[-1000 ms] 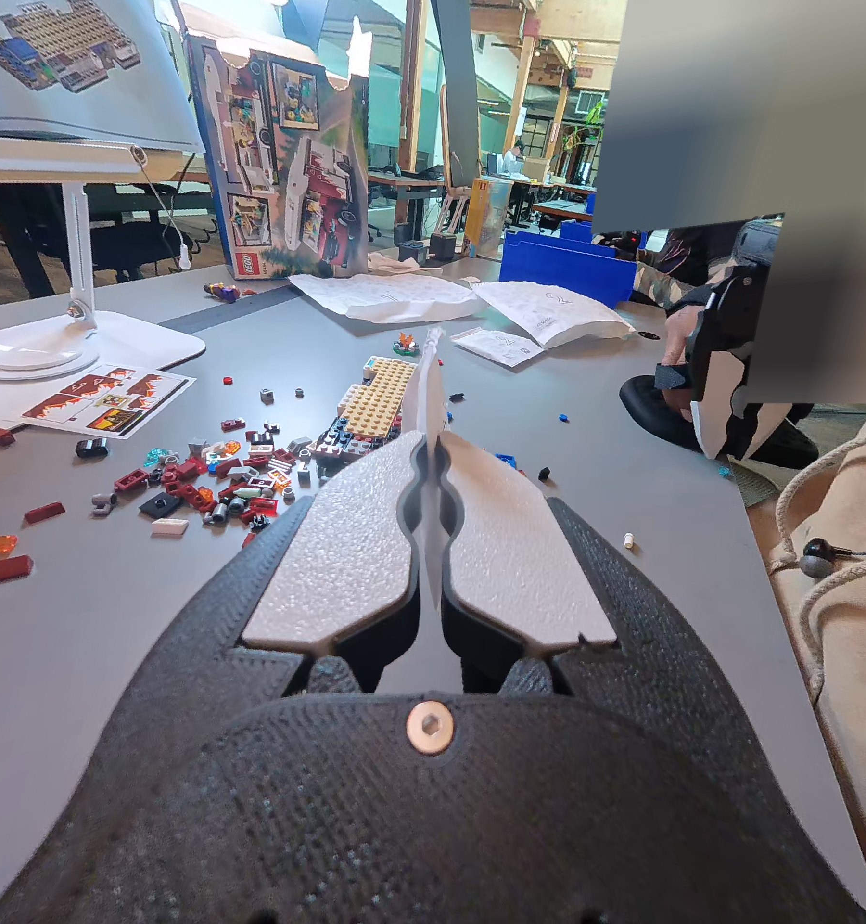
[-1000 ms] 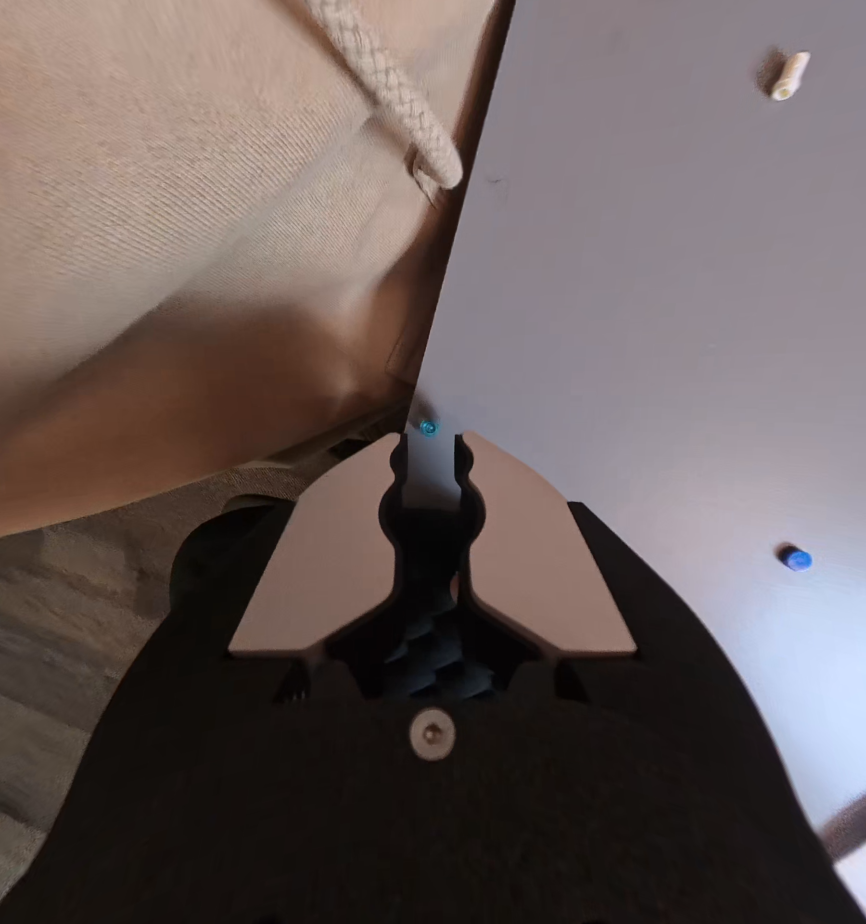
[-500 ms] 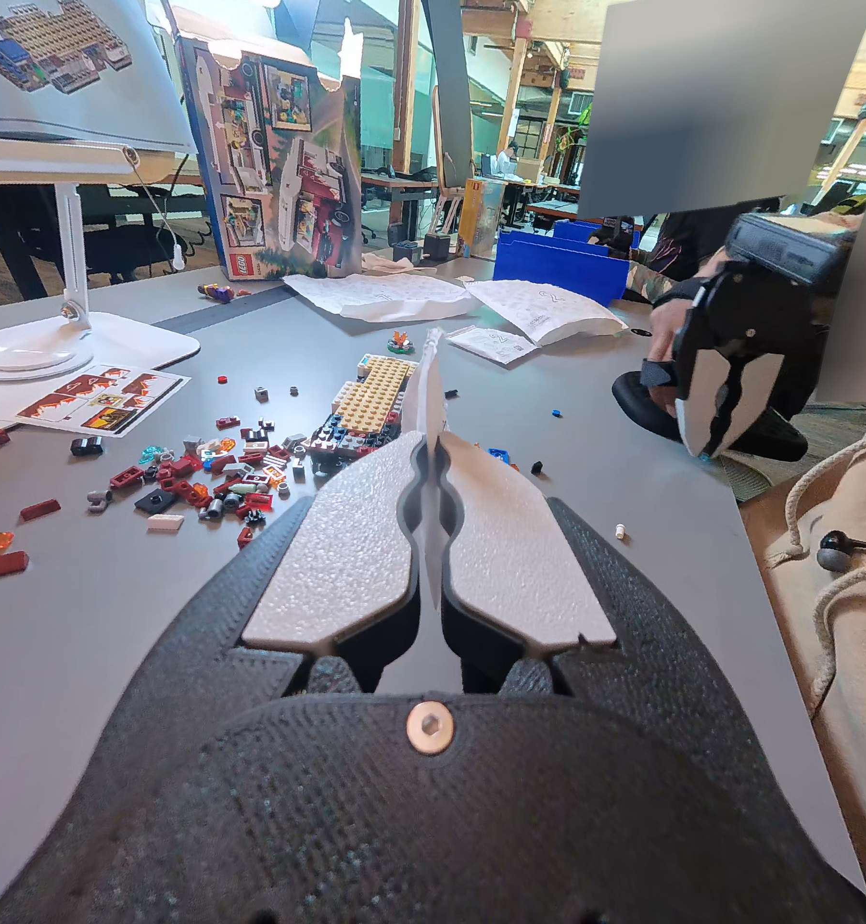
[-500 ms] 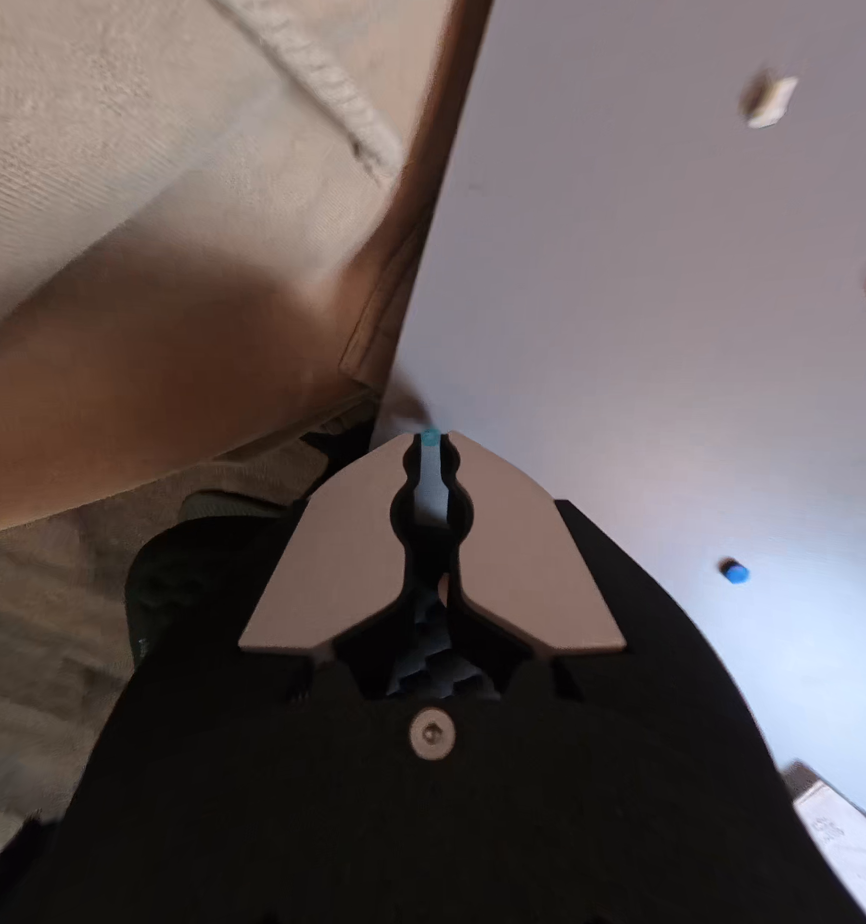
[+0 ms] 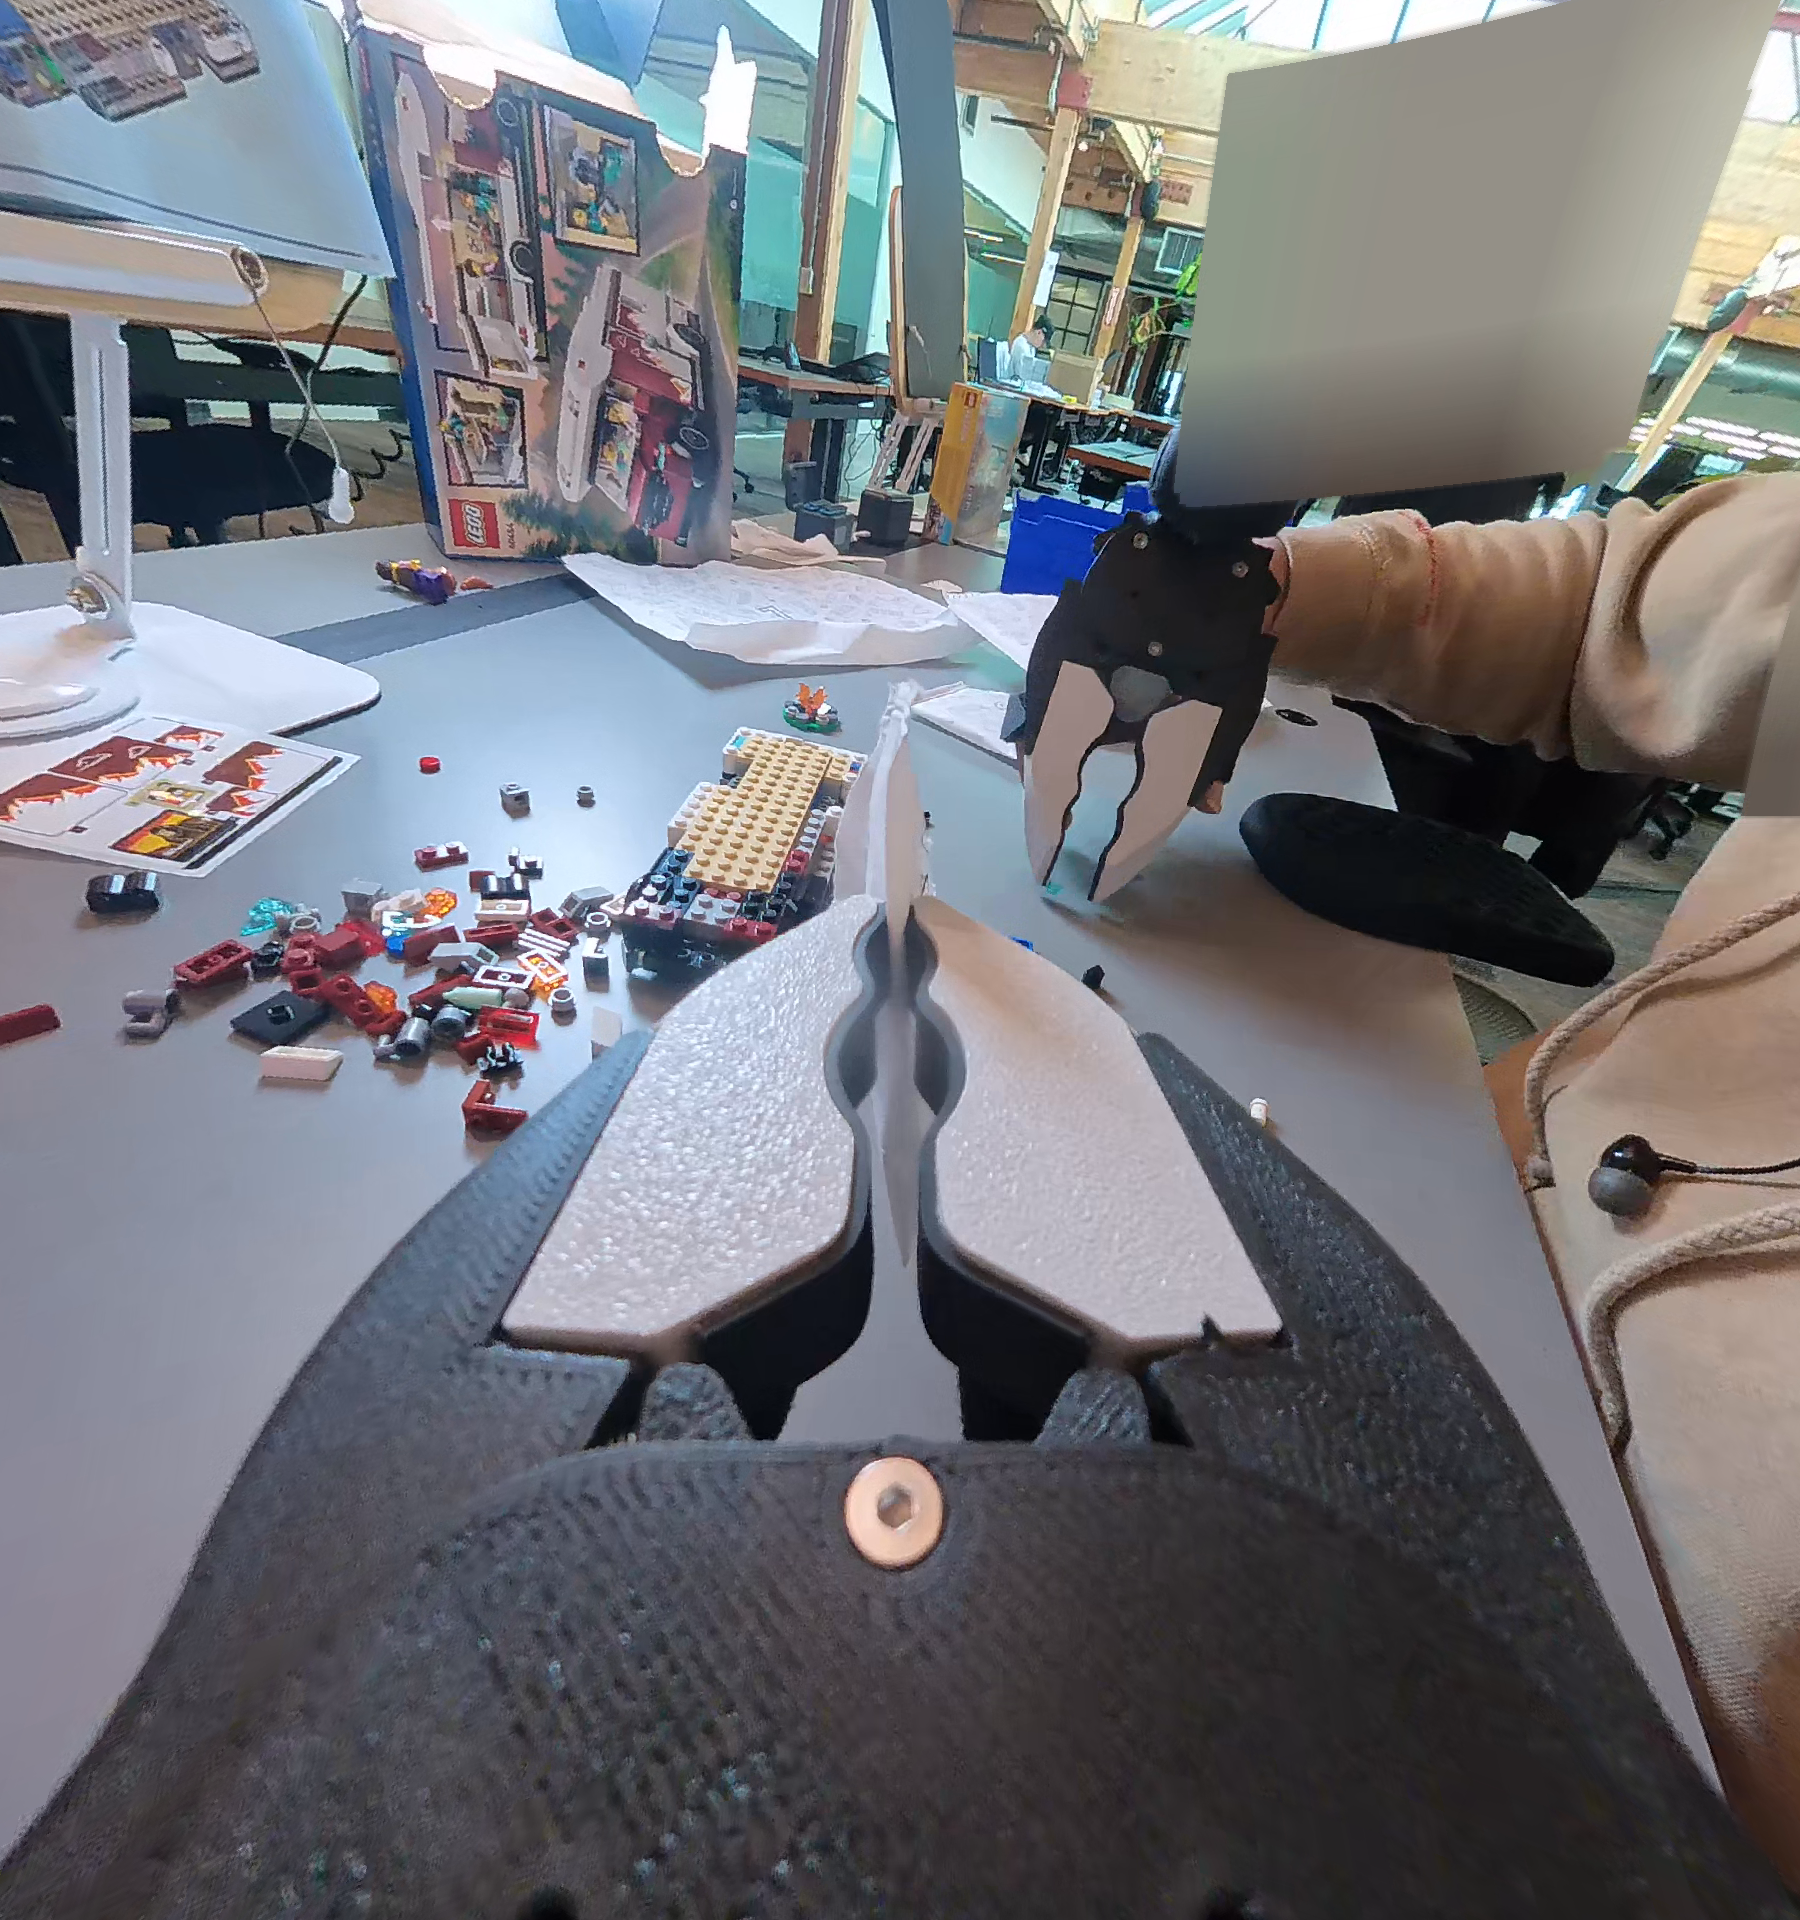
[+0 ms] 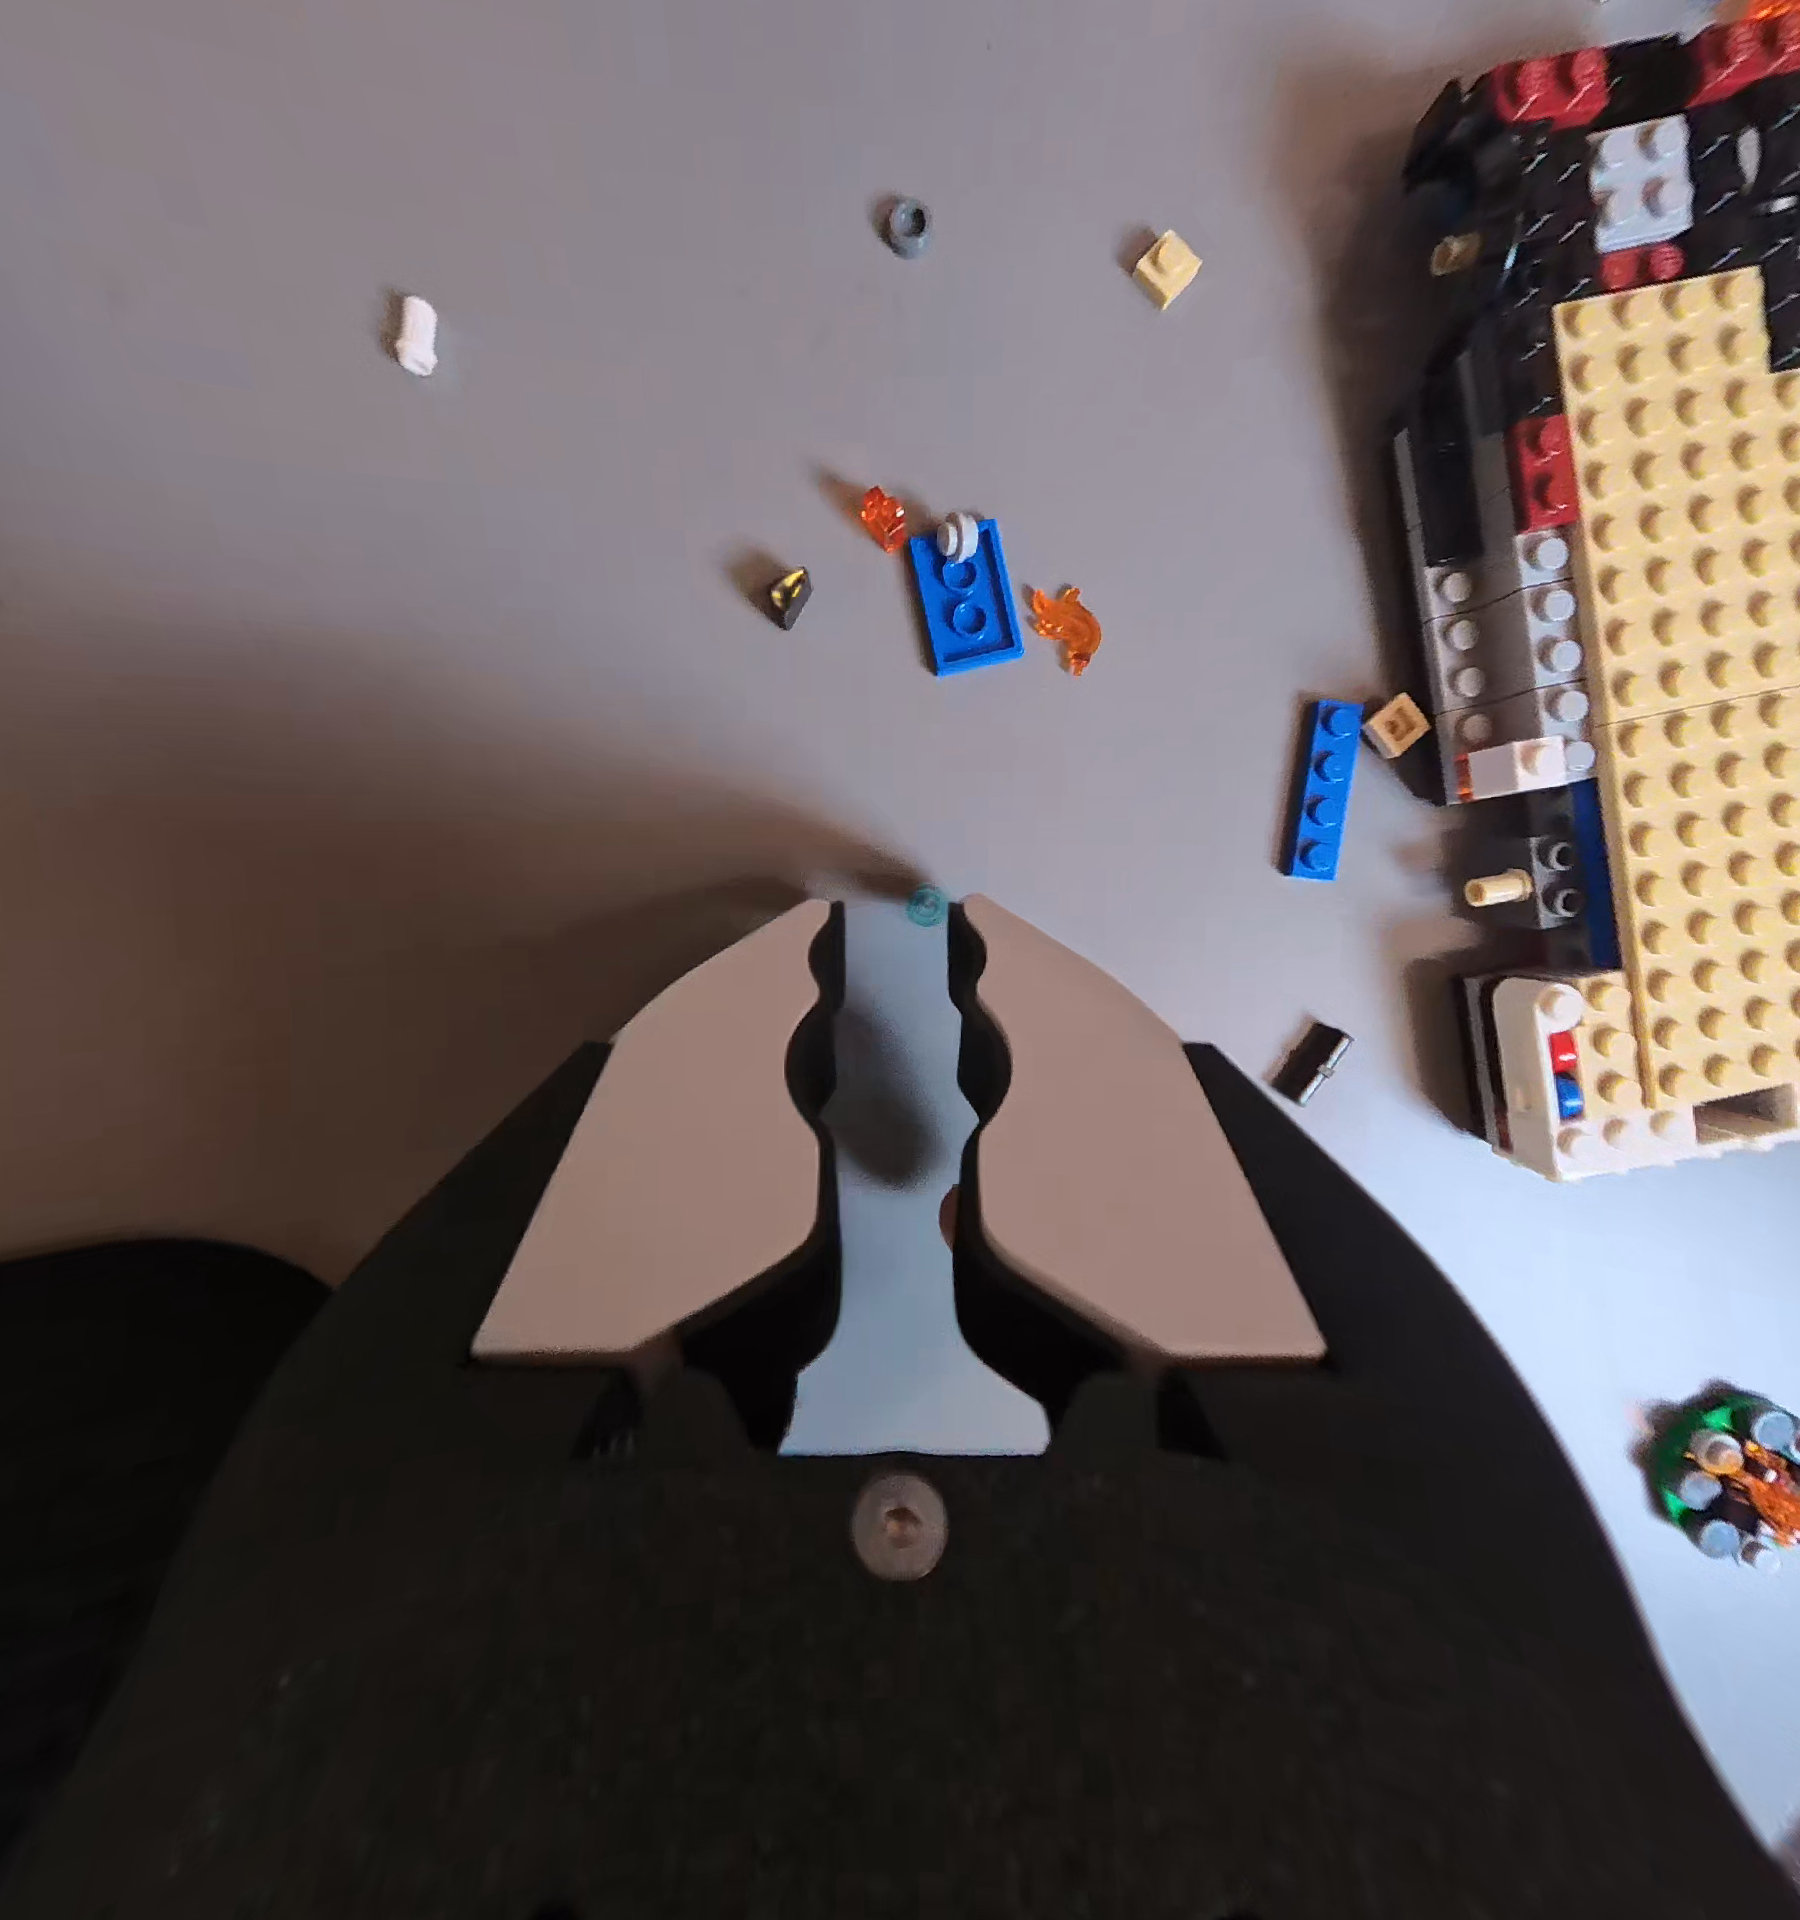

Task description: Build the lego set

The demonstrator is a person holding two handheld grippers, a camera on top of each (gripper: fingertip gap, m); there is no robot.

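Right wrist view is showing the right gripper (image 6: pixel 894 906) standing apart around a tiny teal stud (image 6: pixel 925 906), near the tan brick model (image 6: pixel 1696 665); closing gently would help. The left gripper (image 5: pixel 898 914) is pinching a white plastic bag (image 5: pixel 896 821).

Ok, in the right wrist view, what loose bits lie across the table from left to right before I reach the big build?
White peg → dark wedge piece → grey ring → wide blue plate → tan square tile → long blue strip → brick build.
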